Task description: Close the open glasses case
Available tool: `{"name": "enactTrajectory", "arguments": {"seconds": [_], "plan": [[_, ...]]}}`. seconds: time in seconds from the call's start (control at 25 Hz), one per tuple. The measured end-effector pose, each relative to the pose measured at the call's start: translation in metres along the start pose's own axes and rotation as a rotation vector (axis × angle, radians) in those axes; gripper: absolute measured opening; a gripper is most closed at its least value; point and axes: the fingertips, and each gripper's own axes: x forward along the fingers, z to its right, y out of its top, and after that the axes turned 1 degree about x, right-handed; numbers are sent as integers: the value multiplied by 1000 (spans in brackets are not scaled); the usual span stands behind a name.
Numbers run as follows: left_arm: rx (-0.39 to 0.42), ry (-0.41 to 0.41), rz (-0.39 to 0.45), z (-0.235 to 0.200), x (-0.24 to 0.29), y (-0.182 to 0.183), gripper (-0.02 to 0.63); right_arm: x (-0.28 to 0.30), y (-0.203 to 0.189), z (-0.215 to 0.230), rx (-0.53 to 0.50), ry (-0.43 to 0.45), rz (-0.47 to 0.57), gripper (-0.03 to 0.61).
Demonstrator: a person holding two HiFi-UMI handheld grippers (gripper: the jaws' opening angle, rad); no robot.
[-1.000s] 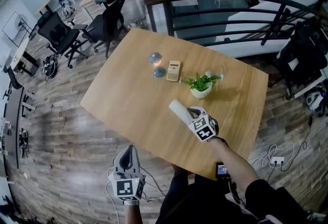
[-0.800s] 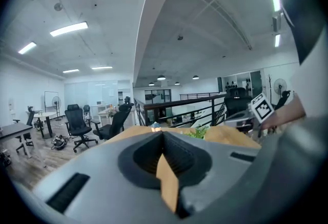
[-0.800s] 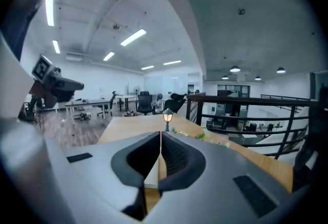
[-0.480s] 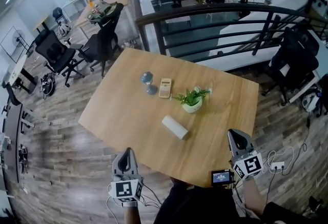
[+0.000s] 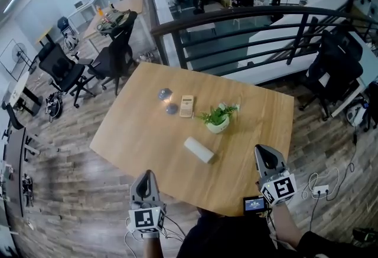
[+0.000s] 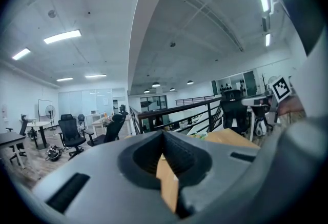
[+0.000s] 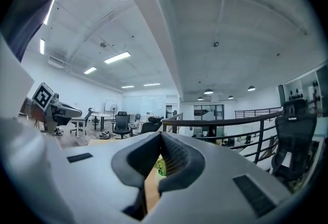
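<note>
Glasses case lies closed; right gripper has pulled back, jaws together.

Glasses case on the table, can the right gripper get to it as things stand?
Probably yes. The right gripper, shut and empty, hangs by the table's near edge, with only bare wood between it and the glasses case. The potted plant stands farther back, off that path.

A square wooden counter stands on a grey-brown plank floor beside a dark metal railing. Black office chairs sit at the left, with another black chair at the right. Strip lights glow on the white ceiling.
</note>
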Motion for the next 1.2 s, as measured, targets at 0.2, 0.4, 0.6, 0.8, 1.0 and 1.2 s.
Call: {"name": "enactTrajectory", "arguments": {"seconds": [0.2,0.4,0.6,0.8,1.0,1.2], "plan": [[-10,-9,-5,5,2,-1,0,5,6,-3,14,-2,7,14],[-32,-7,7,11,4,8,0,6,5,-5,-27,-25,-21,14],[-28,-25,11,17,4,11,0,6,6,-8,-44,-22,-21,14],[-27,-38,13,23,4,12,0,5,5,-9,-45,-16,-23,14],[-27,-45,16,23,2,12,0,4,5,-12,-47,-15,-24,14],[-8,-41,34,22,0,9,0,2,6,-12,-53,-8,-23,14]]}}
